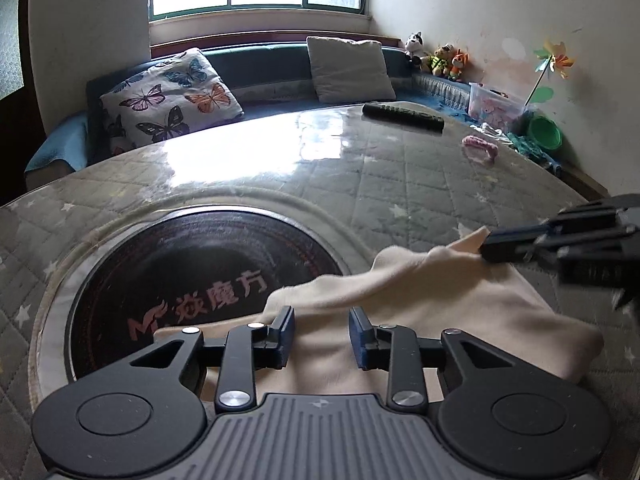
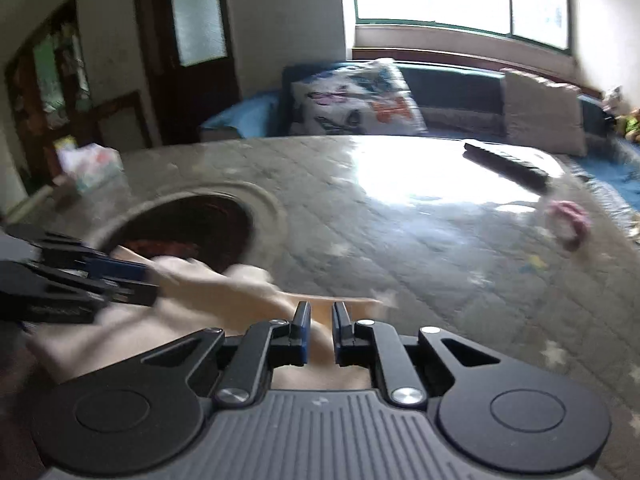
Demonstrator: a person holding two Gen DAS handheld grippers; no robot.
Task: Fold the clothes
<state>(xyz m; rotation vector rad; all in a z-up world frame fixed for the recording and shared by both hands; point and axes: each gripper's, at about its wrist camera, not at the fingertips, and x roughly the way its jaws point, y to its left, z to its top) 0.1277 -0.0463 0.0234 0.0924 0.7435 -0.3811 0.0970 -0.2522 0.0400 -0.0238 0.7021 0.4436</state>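
On the table's near edge lies the cream garment. My right gripper pinches a raised fold to carry it over; my left gripper stands half open around cloth, ungripped.

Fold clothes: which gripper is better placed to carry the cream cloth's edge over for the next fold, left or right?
Right, probably. The right gripper is pinched on a raised corner of the cream cloth, seen from the left wrist. The left gripper stands open over the cloth's near part, pads not pressing it, so it would need to grasp first.
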